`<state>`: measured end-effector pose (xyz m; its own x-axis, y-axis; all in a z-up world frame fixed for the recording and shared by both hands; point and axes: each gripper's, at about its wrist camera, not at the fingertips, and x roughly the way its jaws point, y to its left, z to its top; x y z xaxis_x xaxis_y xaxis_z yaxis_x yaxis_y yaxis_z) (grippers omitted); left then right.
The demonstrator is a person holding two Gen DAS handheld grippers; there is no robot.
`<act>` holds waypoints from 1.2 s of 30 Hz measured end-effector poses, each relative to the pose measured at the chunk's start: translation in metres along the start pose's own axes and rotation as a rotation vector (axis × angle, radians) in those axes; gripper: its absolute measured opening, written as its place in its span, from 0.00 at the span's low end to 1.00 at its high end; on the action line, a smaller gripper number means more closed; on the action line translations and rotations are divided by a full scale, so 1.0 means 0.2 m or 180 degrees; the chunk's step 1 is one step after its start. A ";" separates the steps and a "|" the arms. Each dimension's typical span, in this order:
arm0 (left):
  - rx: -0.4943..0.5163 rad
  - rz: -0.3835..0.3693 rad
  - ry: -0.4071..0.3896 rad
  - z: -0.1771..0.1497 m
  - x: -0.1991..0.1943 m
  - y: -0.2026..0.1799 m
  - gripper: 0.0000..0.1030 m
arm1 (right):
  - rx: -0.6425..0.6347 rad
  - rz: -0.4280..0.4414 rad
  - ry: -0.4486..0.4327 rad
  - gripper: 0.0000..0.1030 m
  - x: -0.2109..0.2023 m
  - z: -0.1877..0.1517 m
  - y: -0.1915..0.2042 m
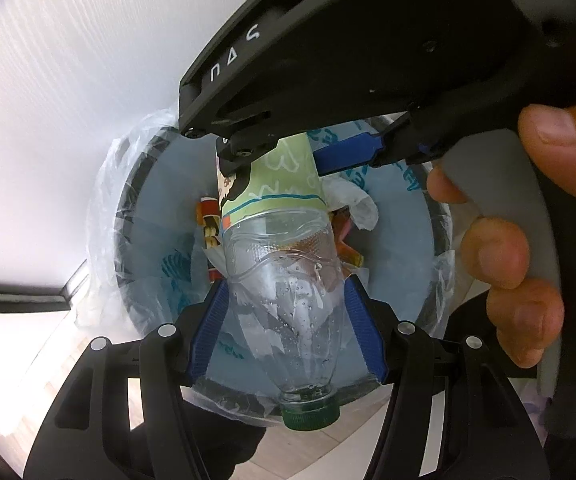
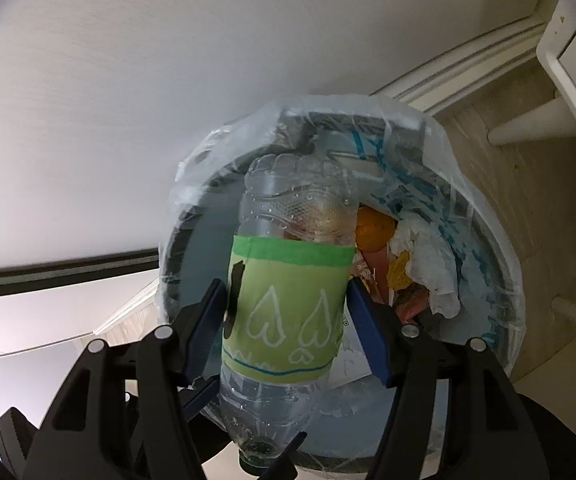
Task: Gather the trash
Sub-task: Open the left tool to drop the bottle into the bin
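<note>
A clear plastic bottle (image 1: pixel 284 280) with a green label and a dark green cap (image 1: pixel 310 414) hangs over a bin (image 1: pixel 128 216) lined with a clear bag. My left gripper (image 1: pixel 288 324) is shut on the bottle's clear part near the neck. In the same view my right gripper (image 1: pixel 288 160) clamps the labelled end from above. In the right wrist view the bottle (image 2: pixel 288 304) sits between the blue pads of my right gripper (image 2: pixel 286 320), which press on its label, above the lined bin (image 2: pixel 176 248). The left gripper (image 2: pixel 248 420) shows at the bottom, around the bottle's neck.
The bin holds crumpled white tissue (image 2: pixel 428 264), an orange item (image 2: pixel 376 228) and wrappers (image 1: pixel 208 220). A person's hand (image 1: pixel 520 260) grips the right gripper's handle. A white wall (image 2: pixel 128 100) stands behind the bin. Wooden floor and white furniture legs (image 2: pixel 528 128) lie to the right.
</note>
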<state>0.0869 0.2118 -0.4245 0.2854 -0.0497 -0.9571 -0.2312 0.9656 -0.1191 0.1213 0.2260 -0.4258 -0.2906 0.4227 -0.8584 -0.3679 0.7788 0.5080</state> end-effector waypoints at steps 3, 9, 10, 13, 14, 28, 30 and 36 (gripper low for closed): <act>0.0010 -0.0006 0.0002 0.01 0.00 0.02 0.56 | 0.0013 -0.0003 0.0008 0.58 0.01 -0.01 0.00; 0.0043 0.0047 -0.0051 -0.10 0.05 -0.06 0.56 | 0.0021 -0.0015 -0.0001 0.59 0.02 -0.01 -0.01; 0.0070 0.0063 -0.0071 -0.10 0.04 -0.07 0.57 | 0.0016 -0.0031 -0.0029 0.59 0.00 -0.01 -0.01; 0.0108 0.0114 -0.0126 -0.14 0.01 -0.08 0.68 | 0.0057 -0.0014 -0.0126 0.73 -0.06 -0.02 -0.02; 0.0097 0.0087 -0.0121 -0.14 0.00 -0.07 0.72 | 0.0079 -0.0004 -0.0143 0.78 -0.07 -0.02 -0.02; 0.0106 0.0107 -0.0422 -0.23 -0.19 -0.09 0.92 | 0.0002 -0.0038 -0.0651 0.93 -0.44 -0.11 -0.02; 0.0062 0.0096 -0.0461 -0.24 -0.22 -0.08 0.93 | -0.0028 -0.0055 -0.0717 0.93 -0.50 -0.14 -0.01; -0.0047 0.0138 -0.0748 -0.28 -0.38 -0.08 0.93 | -0.0158 -0.0082 -0.0960 0.93 -0.71 -0.26 0.02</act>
<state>0.0176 0.1854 -0.3639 0.4831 0.0541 -0.8739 -0.2609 0.9616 -0.0847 0.1158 0.1452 -0.2980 -0.0080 0.5273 -0.8496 -0.4167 0.7706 0.4822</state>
